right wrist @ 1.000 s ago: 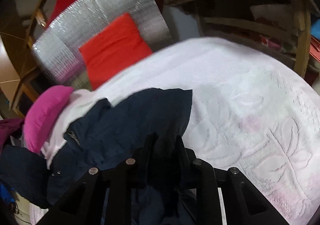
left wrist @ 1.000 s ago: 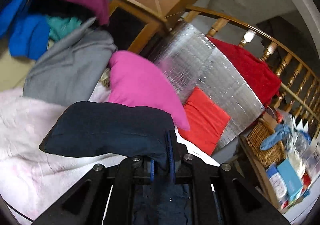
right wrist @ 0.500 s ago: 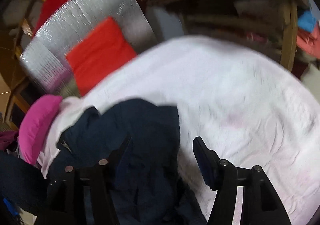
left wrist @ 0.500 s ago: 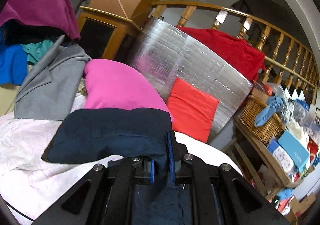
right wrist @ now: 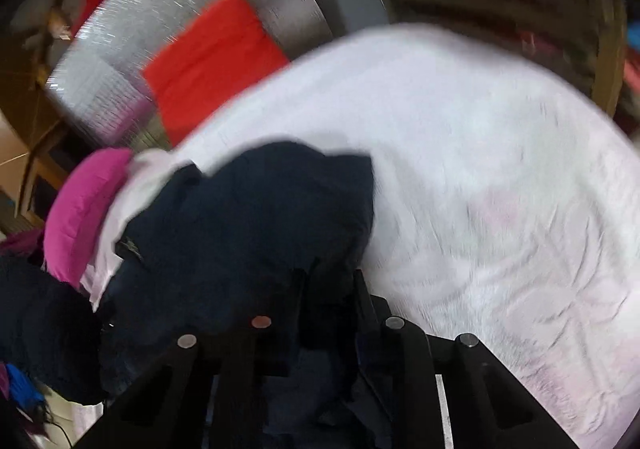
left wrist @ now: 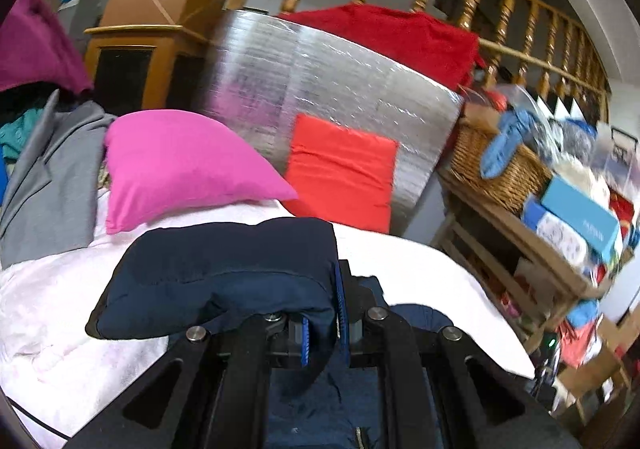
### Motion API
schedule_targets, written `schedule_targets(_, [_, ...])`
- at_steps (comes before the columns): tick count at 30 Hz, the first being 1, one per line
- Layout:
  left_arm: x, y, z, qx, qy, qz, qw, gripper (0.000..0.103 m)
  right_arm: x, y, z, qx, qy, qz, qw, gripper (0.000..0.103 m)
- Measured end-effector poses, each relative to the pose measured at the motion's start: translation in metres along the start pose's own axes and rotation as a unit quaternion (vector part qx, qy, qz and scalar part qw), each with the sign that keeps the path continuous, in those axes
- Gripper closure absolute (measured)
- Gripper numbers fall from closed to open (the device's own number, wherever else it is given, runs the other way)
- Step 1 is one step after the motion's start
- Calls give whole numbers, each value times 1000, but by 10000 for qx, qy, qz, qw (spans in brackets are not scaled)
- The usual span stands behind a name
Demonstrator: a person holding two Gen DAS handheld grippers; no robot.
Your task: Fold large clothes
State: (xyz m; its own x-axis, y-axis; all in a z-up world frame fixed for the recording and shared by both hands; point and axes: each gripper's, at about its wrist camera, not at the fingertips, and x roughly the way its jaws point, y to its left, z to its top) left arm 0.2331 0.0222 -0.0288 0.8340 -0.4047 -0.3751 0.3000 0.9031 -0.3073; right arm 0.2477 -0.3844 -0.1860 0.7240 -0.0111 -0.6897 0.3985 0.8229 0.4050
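Note:
A navy garment (left wrist: 224, 269) lies bunched on the white bedspread (left wrist: 48, 309). My left gripper (left wrist: 324, 289) is shut on a thick fold of it, which drapes over the left finger and hangs out to the left. In the right wrist view the same navy garment (right wrist: 256, 217) spreads ahead and to the left over the bedspread (right wrist: 480, 169). My right gripper (right wrist: 332, 281) is closing, and its fingers pinch dark cloth between them. The fingertips are partly buried in the fabric.
A pink pillow (left wrist: 180, 161), a red cushion (left wrist: 340, 169) and a silver foil board (left wrist: 340, 77) stand at the bed's far end. A grey garment (left wrist: 48, 177) lies at the left. A wooden shelf with a wicker basket (left wrist: 492, 165) and boxes flanks the right.
The left gripper rolled level and travelled sideways with its navy fold held. The right gripper's jaws spread wide half a second ago and have come together again on the cloth.

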Motion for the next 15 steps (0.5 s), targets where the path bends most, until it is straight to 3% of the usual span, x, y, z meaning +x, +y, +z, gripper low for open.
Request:
schedule_targets(2, [5,-12,-5,133,63,-79,9999,91,-3,5,-2,-154,-106,-51,9998,80])
schedule_targets(5, [10,-25,-12,295,168,-111,9994,91,21,-5,-6,10,425,-333,9985,78])
schedule_targets(10, [14,-27,-11,298,201,-110,9993,91,3,-18,1,442,275,-60,9986,77])
schedule_targets(12, [13,-23,-9,202,181,-108,9996,91,-9,-18,4,495,118,93,9987,73])
schedule_targets(14, [14,-20,-9,138,188,-113,9997,91,-19,-22,5,520,-27,154,9985,57])
schedule_targets(15, [15,-20,-9,132,197,-116,9997,91,-25,-24,5,557,-169,182,9981,55])
